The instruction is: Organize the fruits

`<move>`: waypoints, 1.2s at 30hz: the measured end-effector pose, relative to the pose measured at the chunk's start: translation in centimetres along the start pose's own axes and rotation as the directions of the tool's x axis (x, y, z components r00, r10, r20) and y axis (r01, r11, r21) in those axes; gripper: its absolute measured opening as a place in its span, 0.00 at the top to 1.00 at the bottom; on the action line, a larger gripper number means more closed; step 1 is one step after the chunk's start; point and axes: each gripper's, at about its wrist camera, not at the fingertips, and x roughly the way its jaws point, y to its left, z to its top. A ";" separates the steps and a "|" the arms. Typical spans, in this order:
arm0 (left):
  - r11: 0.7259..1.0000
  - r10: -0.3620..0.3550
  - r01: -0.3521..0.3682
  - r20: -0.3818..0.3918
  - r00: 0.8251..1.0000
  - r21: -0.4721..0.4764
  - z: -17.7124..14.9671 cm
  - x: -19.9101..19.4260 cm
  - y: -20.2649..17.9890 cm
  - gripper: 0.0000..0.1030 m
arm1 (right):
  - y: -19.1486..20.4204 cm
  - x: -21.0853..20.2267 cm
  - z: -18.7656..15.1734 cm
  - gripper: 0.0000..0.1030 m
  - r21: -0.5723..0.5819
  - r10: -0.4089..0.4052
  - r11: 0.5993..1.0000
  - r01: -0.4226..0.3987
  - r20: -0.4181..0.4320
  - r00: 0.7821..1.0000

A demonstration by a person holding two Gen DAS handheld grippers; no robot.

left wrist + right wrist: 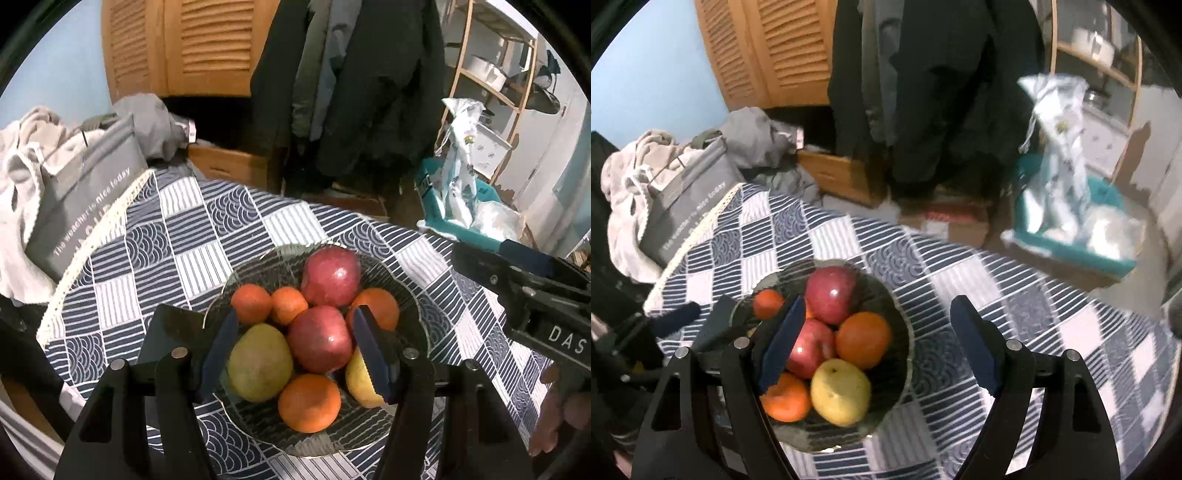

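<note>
A dark glass bowl (258, 273) is set on the blue-and-white patterned tablecloth (177, 236). Heaped in the bowl are two red apples (319, 338), several oranges (309, 402), a green pear (258, 363) and a yellow pear (840, 391). The left gripper (295, 350) is held above the bowl, its jaws spread and nothing pinched. The right gripper (879, 347) is held over the bowl's right rim, likewise spread and empty. A grey bag (88, 199) is seen beyond the bowl's left side
</note>
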 end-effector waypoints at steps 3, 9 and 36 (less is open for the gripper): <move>1.000 0.002 -0.002 0.026 1.000 0.013 0.4 -1.2 -0.4 0.36 | -0.2 -1.4 0.0 0.21 -0.018 -0.034 0.999 0.034 0.026 0.999; 0.999 -0.010 0.008 0.064 0.998 0.031 0.8 -3.5 -1.1 0.36 | -0.8 -4.3 0.1 0.21 -0.012 -0.064 0.998 0.065 0.079 0.995; 0.989 -0.079 0.047 0.242 0.967 0.137 2.3 -12.4 -6.5 0.16 | -5.2 -14.9 -2.4 0.17 0.046 -0.165 0.986 0.159 0.241 0.956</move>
